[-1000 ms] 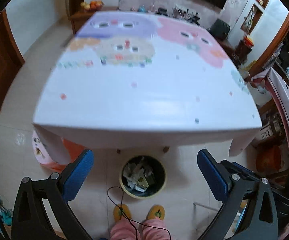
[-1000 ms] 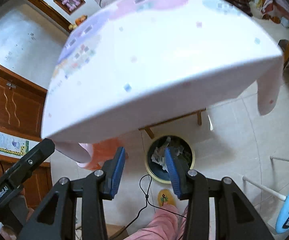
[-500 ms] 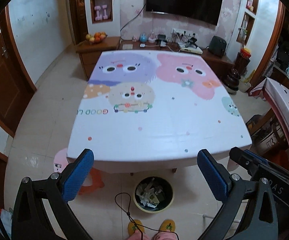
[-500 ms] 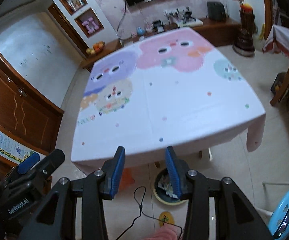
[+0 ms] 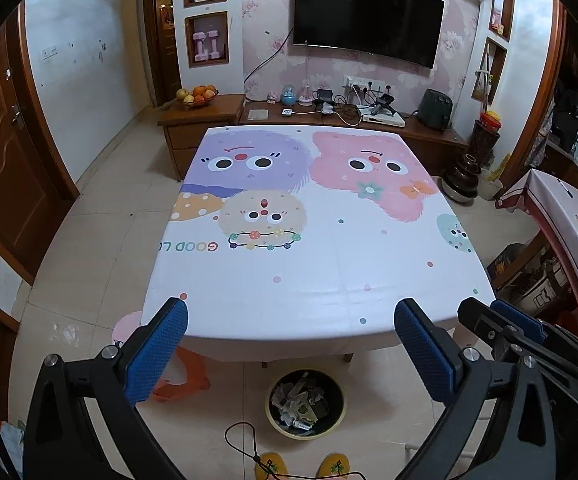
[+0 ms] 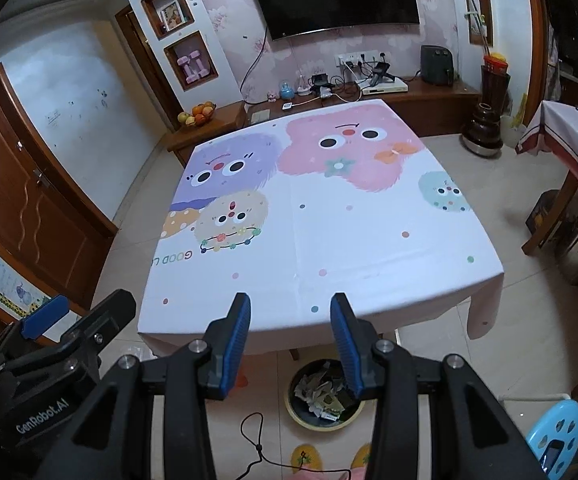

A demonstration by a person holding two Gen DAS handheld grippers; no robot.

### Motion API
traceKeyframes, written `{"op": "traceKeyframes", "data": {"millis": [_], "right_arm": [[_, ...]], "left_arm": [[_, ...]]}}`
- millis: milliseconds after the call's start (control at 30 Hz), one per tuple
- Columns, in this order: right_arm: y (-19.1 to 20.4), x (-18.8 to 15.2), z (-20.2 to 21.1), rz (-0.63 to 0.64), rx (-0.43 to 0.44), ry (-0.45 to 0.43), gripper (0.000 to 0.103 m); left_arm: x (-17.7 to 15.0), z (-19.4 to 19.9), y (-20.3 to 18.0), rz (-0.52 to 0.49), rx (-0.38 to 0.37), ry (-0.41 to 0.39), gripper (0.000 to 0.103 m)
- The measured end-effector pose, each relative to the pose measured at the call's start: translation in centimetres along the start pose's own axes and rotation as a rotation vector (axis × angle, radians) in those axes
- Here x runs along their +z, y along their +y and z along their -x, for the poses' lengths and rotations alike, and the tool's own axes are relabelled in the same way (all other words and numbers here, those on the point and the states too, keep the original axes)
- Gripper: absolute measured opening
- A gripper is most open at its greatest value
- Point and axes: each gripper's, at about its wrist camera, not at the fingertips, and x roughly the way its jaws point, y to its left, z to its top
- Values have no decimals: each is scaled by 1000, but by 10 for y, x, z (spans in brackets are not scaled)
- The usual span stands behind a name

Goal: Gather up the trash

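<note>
A round bin (image 5: pixel 305 403) holding crumpled paper trash stands on the floor under the table's near edge; it also shows in the right wrist view (image 6: pixel 323 394). The table (image 5: pixel 309 280) wears a white cartoon-monster cloth with no loose items on it. My left gripper (image 5: pixel 291 354) is wide open and empty, held high in front of the table's near edge. My right gripper (image 6: pixel 290 346) is open about halfway and empty, above the bin. Each gripper shows at the edge of the other's view.
An orange stool (image 5: pixel 177 380) sits under the table's left corner. A blue stool (image 6: pixel 555 436) stands at the right. A wooden TV cabinet (image 5: pixel 329 120) lines the far wall. A second covered table (image 5: pixel 569 216) stands right. My slippers (image 5: pixel 301 466) and a black cord (image 5: pixel 245 440) lie below.
Both grippers have risen and tilted up from looking down at the bin, so the whole table and far wall are in view. Jaw openings are unchanged.
</note>
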Motion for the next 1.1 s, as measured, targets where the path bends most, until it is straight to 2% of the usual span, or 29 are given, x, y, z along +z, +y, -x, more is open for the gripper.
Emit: {"op": "traceKeyframes", "data": {"millis": [1100], "right_arm": [[-10, 9, -4, 24, -15, 6, 42]], "left_arm": [[0, -9, -4, -6, 7, 13, 102]]}}
